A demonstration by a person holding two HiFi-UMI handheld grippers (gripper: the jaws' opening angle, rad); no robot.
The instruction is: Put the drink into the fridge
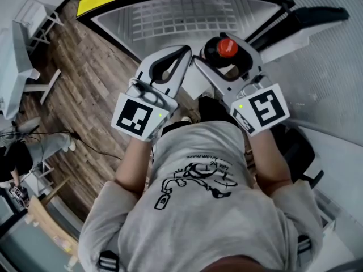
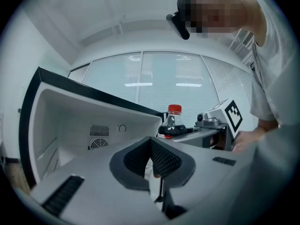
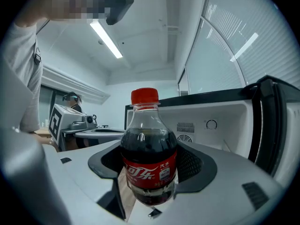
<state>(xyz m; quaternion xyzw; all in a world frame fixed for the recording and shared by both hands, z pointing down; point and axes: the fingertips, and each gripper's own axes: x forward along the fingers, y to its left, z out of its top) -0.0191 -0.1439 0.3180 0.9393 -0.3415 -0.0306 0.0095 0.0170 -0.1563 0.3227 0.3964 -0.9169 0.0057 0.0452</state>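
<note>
**Operator:** What is the status of the left gripper [image 2: 151, 159]?

**Manual:** Its jaws are pressed together with nothing between them; it hangs just beside the right gripper, in front of your chest. Hold it out of the bottle's path; it probably has no part in this step, unless the door [image 1: 317, 15] needs steadying.

**Operator:** Where is the drink?

**Manual:** The cola bottle [image 3: 149, 146] stands upright between the jaws of the right gripper [image 1: 226, 61]; the jaws stand wide and clamp its body at the label, red cap uppermost. The bottle is not yet inside the fridge.

**Operator:** How do you advise placing it?

**Manual:** The fridge [image 1: 187, 16] stands open ahead of you, beyond both grippers, with its white interior facing you. Advance the right gripper level; keep the bottle upright; pass well inside the black frame so that neither cap nor jaw strikes it. Lower until the base rests flat on the inner floor; spread the jaws only then. A smooth round bottle is likely to tip if you release it while tilted; withdraw straight back.
</note>
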